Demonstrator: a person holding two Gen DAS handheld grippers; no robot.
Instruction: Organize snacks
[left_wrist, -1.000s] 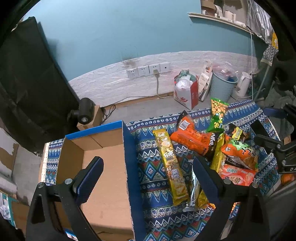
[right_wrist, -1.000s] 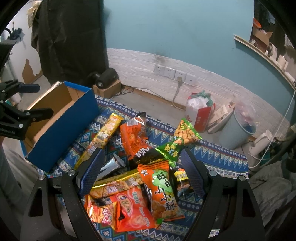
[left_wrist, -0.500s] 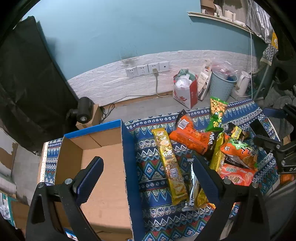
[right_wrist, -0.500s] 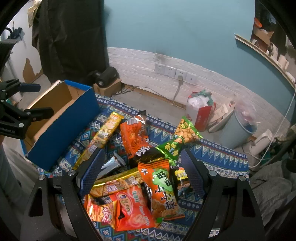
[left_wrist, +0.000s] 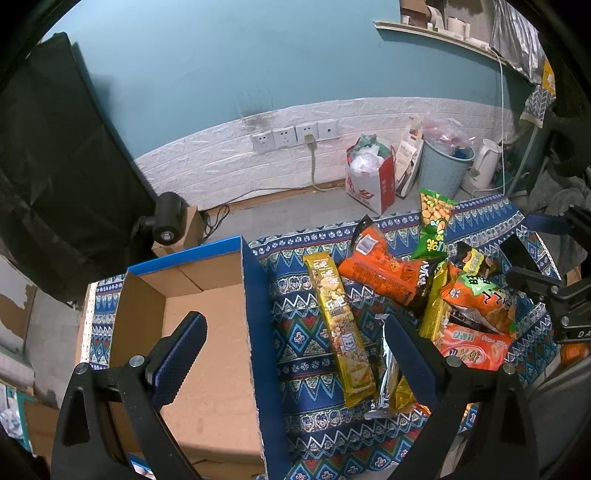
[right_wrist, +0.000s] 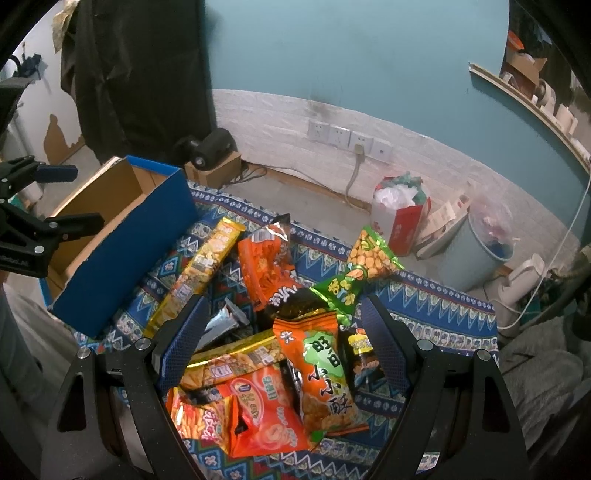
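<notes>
You are holding the left tongs (left_wrist: 291, 347) with their blades spread wide and empty, straddling the blue right wall of the cardboard box (left_wrist: 207, 332). The box is sitting open at nine o'clock on the tabletop, with nothing visible inside it. The long yellow packet (left_wrist: 338, 321) is lying just right of that wall, pointing toward twelve o'clock, and the rest of the snack pile (right_wrist: 280, 332) is crowding the three o'clock side. Your right tongs (right_wrist: 280, 336) are hovering over that pile, also spread apart and gripping nothing.

Watch the overlaps: the orange bag (right_wrist: 317, 373) is resting on other packets, so pinching it low could drag neighbours along or crush the contents. The glossy film looks likely to slip from a shallow pinch. A long packet could catch on the box's wall on the way in.

A blue patterned cloth (left_wrist: 306, 373) is covering the tabletop. Behind it, at twelve o'clock, a teal wall is rising above white brick panelling with wall sockets (left_wrist: 295, 134); a red paper bag (left_wrist: 369, 177) and a pale bin (left_wrist: 443, 168) are standing on the floor.
</notes>
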